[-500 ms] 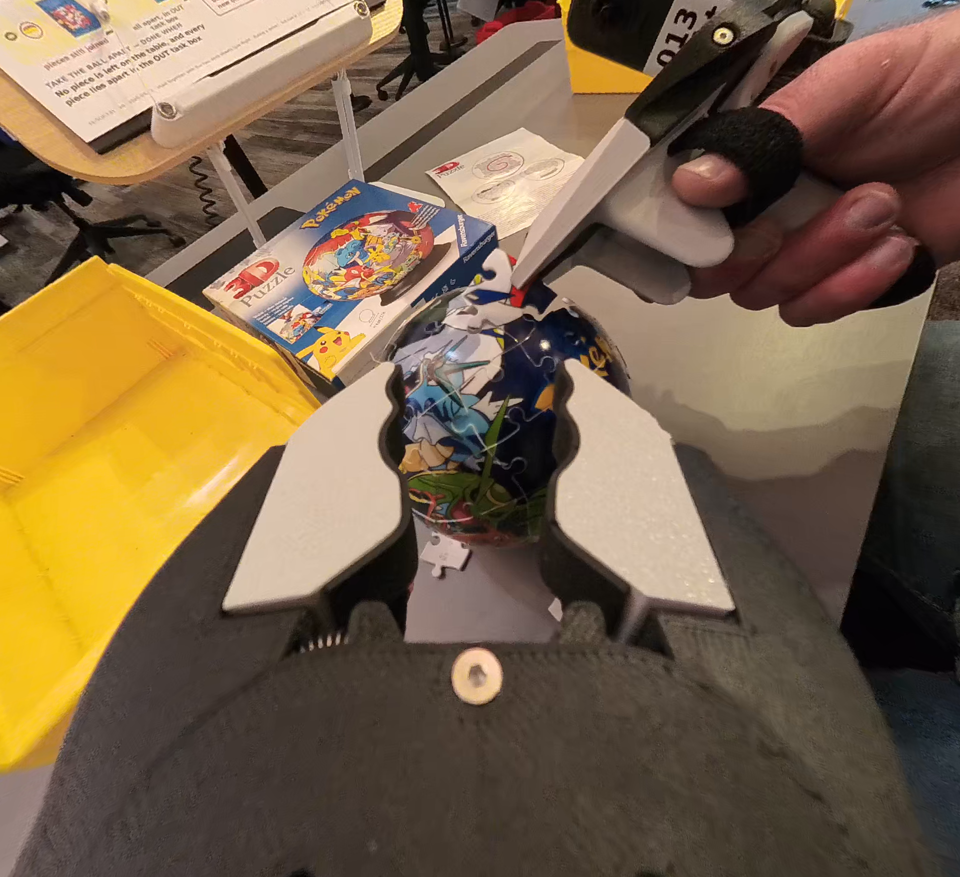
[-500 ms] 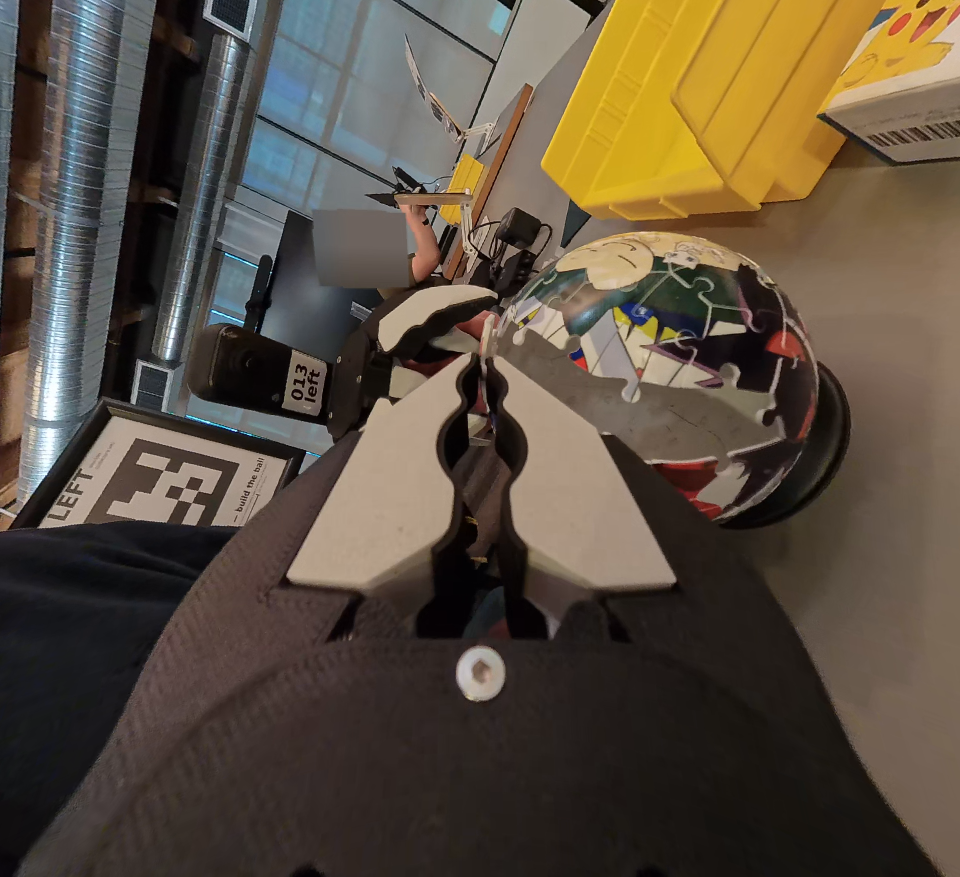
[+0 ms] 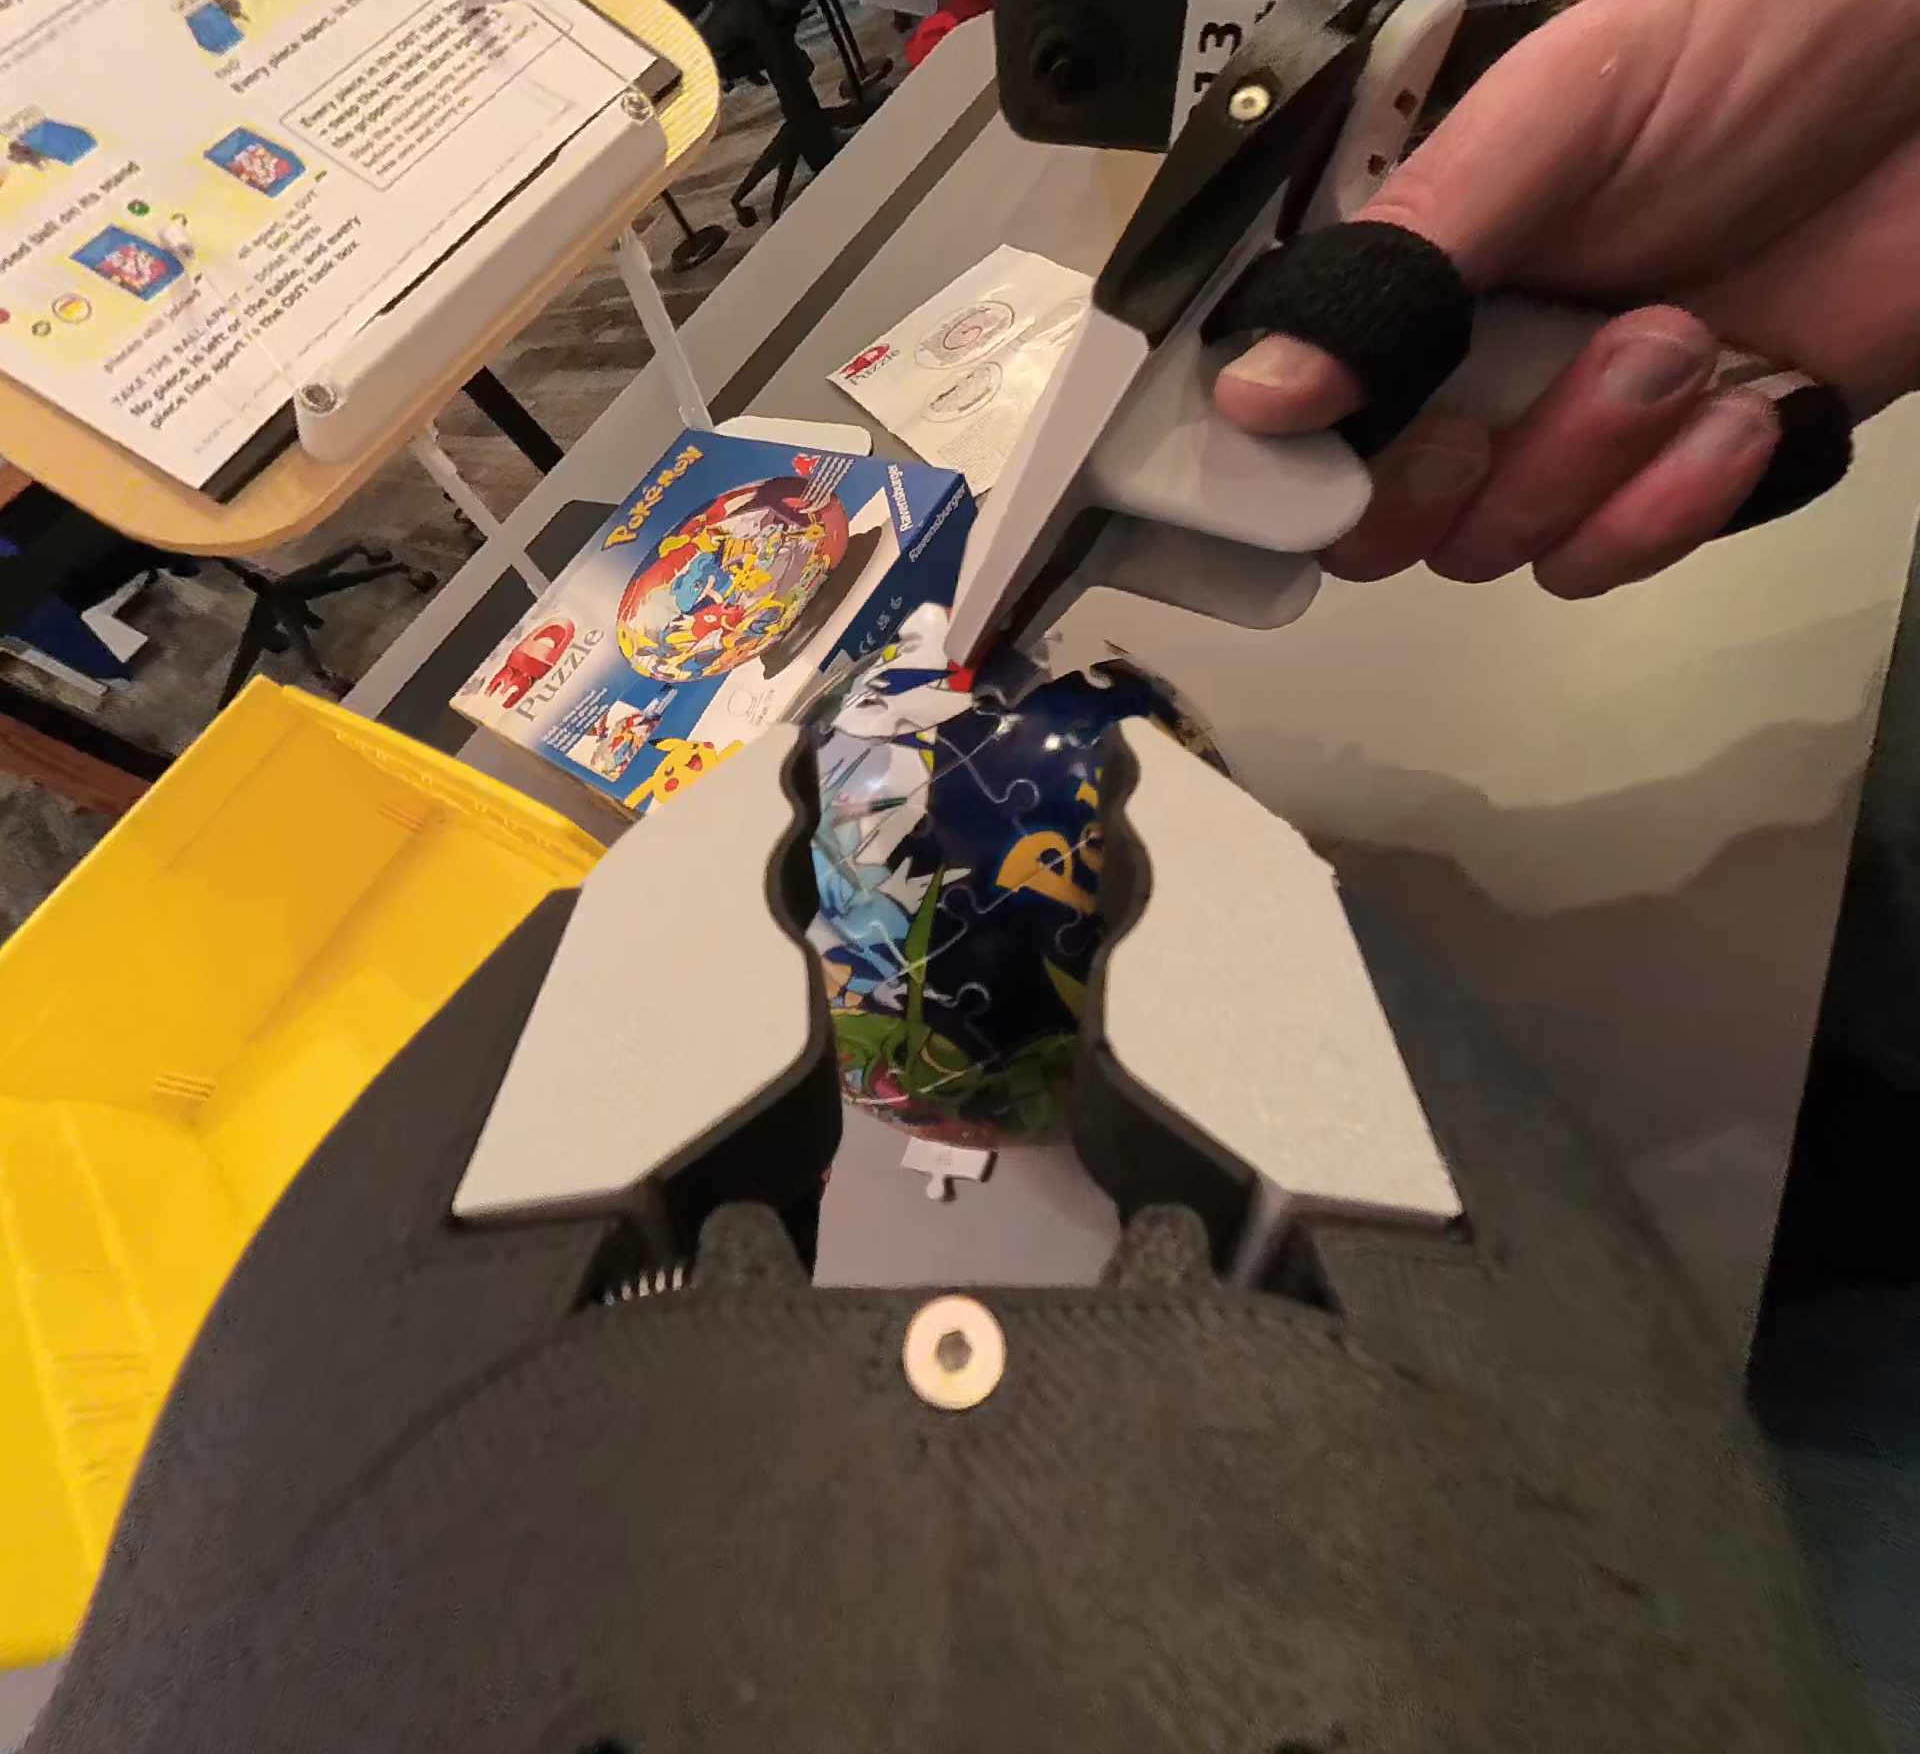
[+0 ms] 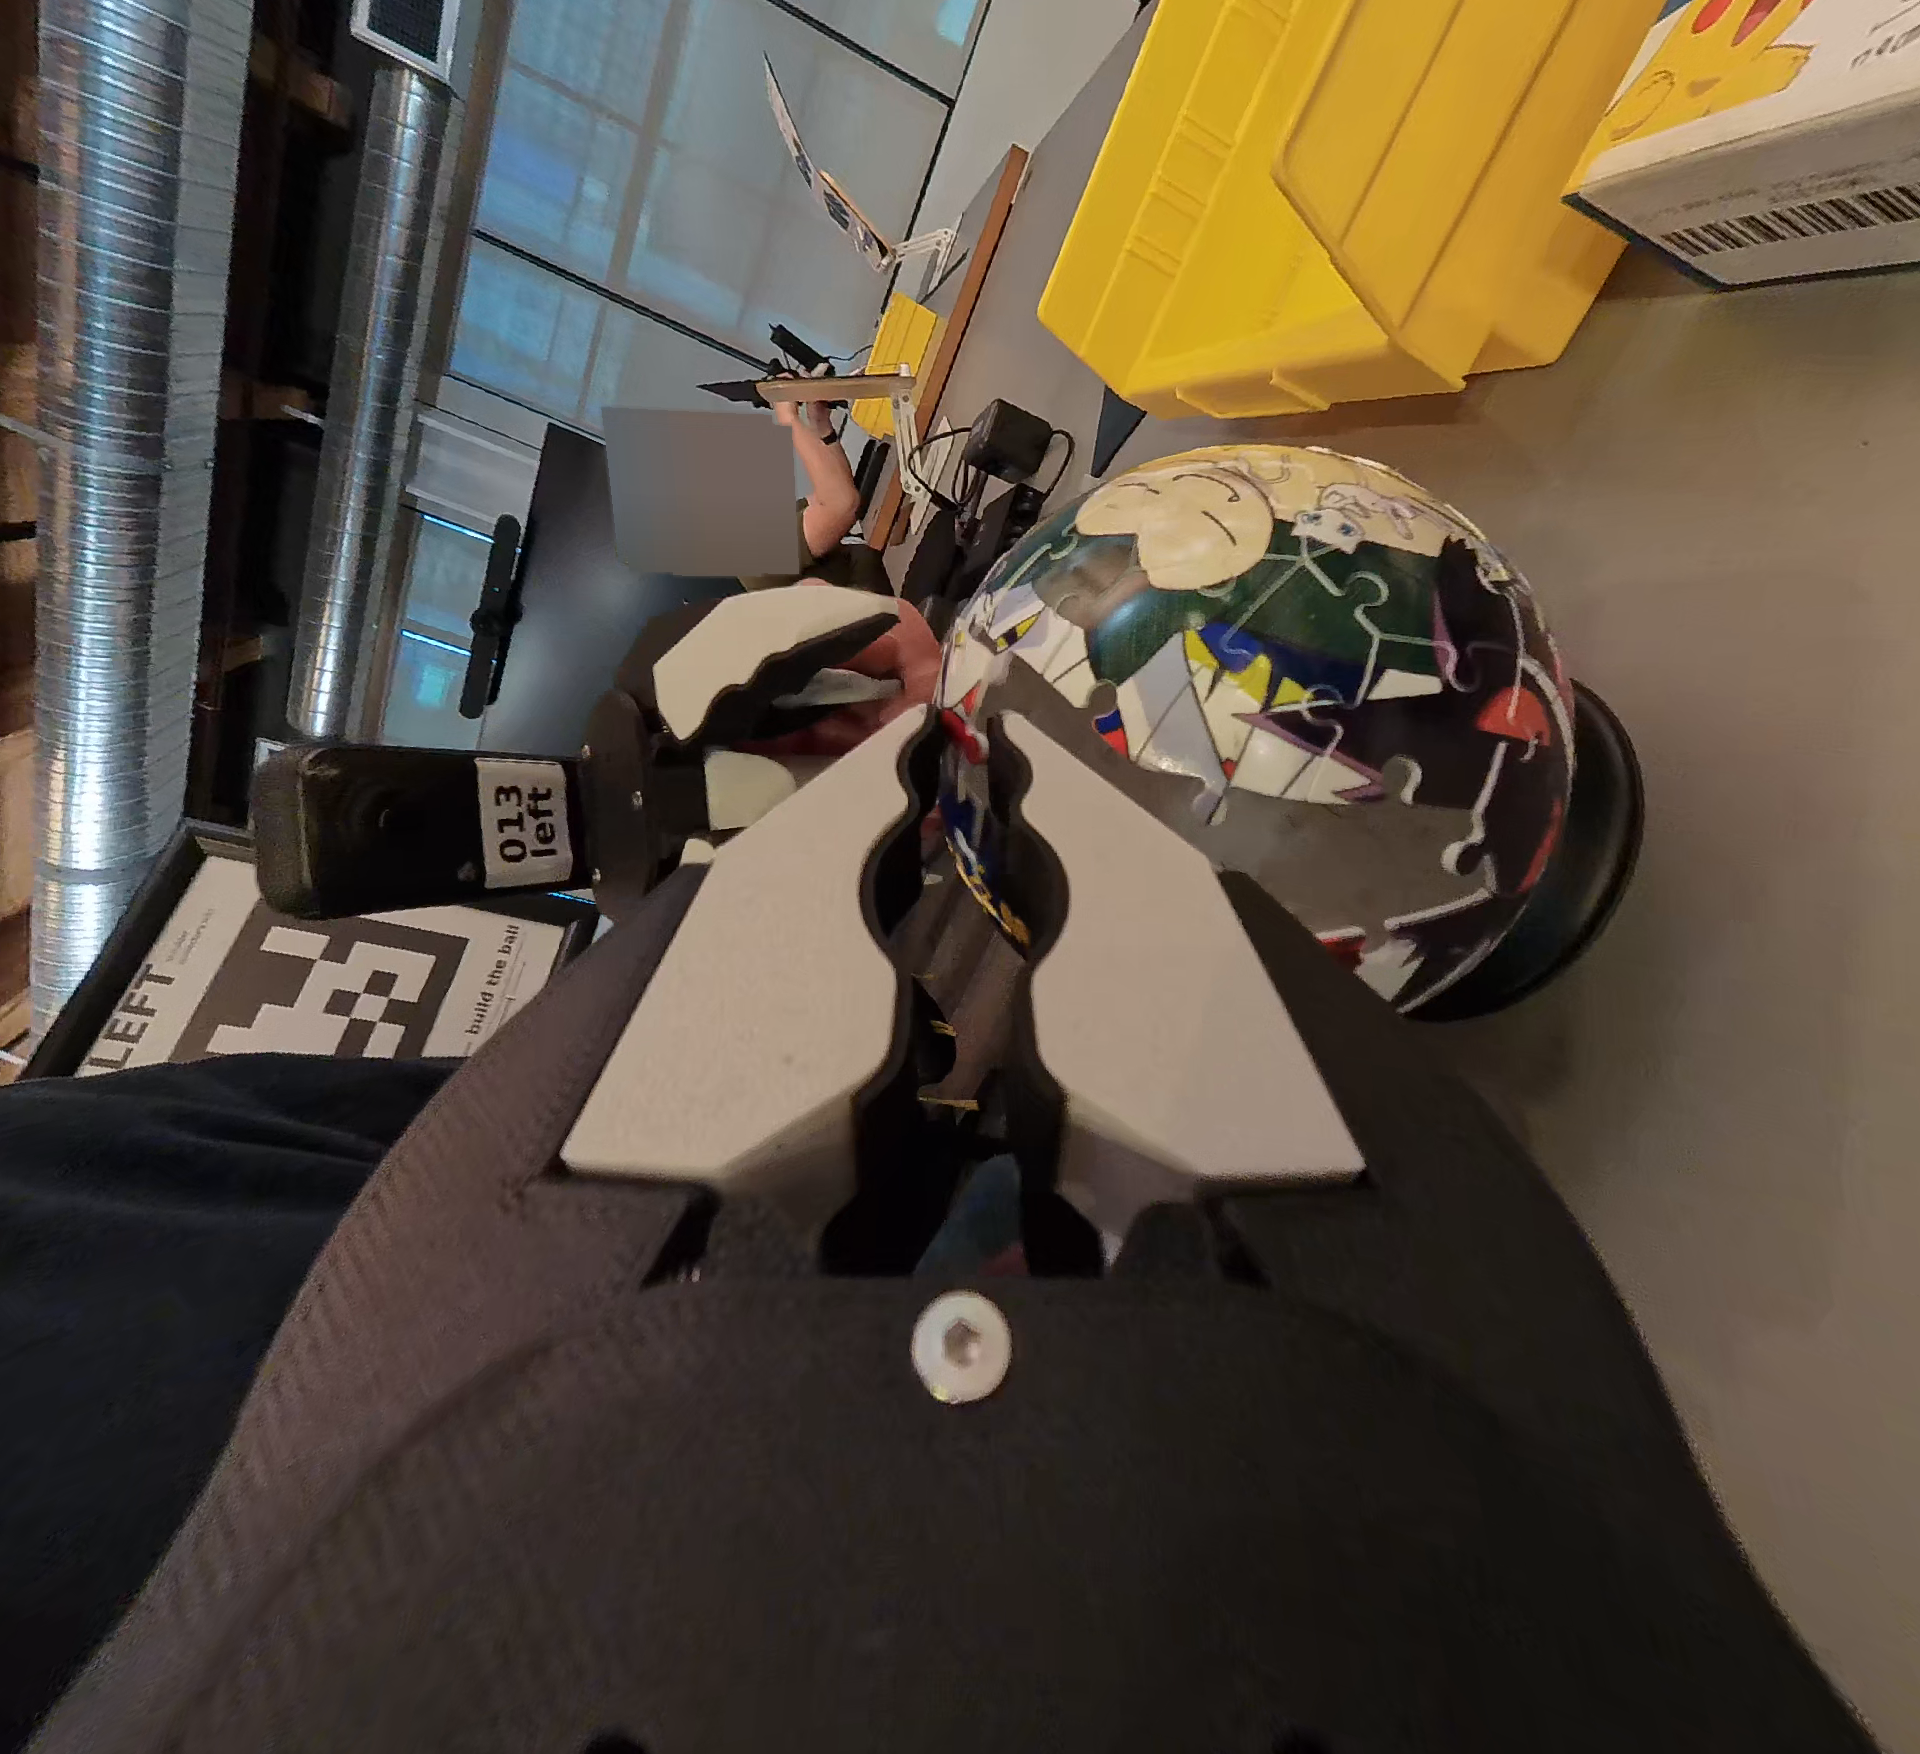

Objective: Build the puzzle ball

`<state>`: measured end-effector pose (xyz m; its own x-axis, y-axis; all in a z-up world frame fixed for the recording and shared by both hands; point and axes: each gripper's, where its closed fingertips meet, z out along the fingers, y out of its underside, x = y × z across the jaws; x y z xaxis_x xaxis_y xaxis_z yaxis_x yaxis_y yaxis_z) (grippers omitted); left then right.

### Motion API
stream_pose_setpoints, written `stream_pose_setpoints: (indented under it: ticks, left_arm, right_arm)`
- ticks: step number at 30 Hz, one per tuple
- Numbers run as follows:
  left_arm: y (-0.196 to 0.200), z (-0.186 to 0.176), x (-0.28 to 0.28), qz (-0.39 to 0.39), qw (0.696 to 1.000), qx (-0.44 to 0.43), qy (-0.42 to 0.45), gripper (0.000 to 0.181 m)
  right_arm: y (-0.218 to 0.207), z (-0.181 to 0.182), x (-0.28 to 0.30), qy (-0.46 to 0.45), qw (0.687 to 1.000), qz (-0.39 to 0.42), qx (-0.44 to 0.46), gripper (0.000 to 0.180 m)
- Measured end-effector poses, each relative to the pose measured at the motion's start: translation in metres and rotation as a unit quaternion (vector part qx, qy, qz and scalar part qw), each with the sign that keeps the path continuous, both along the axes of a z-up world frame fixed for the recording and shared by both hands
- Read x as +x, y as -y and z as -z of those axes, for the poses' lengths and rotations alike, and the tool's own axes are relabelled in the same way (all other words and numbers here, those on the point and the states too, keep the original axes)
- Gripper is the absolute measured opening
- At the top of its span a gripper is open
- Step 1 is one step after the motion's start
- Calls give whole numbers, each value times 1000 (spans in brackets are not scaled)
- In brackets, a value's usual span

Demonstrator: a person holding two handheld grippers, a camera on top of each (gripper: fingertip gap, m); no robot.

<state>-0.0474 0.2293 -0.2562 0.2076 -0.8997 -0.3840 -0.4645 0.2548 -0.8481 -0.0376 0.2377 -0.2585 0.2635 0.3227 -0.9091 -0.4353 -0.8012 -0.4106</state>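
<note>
**Piece pressed at the ball's crown**

Now the left gripper (image 3: 961,873) sits closer than half a second ago, its grey fingers (image 3: 665,1008) spread wide on either side of the glossy, colourful spherical puzzle ball (image 3: 966,925) at frame centre, not clearly touching it. The right gripper (image 3: 982,655), held in a hand (image 3: 1621,270) from the upper right, stays pinched on a small puzzle piece (image 3: 971,665) at the ball's top. Only the right wrist view shows the round black stand (image 4: 1590,863) under the ball on the grey table (image 4: 1714,1185); only the left shows the blue puzzle box (image 3: 727,603) and a loose white piece (image 3: 948,1164). The yellow plastic bin (image 3: 208,956) fills the left. A sphere, it has no long axis.
</note>
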Motion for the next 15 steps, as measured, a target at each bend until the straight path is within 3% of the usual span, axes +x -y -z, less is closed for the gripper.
stream_pose_setpoints:
  ticks: [15]
  left_arm:
    - [4,9,9,22,993,58,-99,52]
  right_arm:
    - [-2,5,3,53,999,0,9,12]
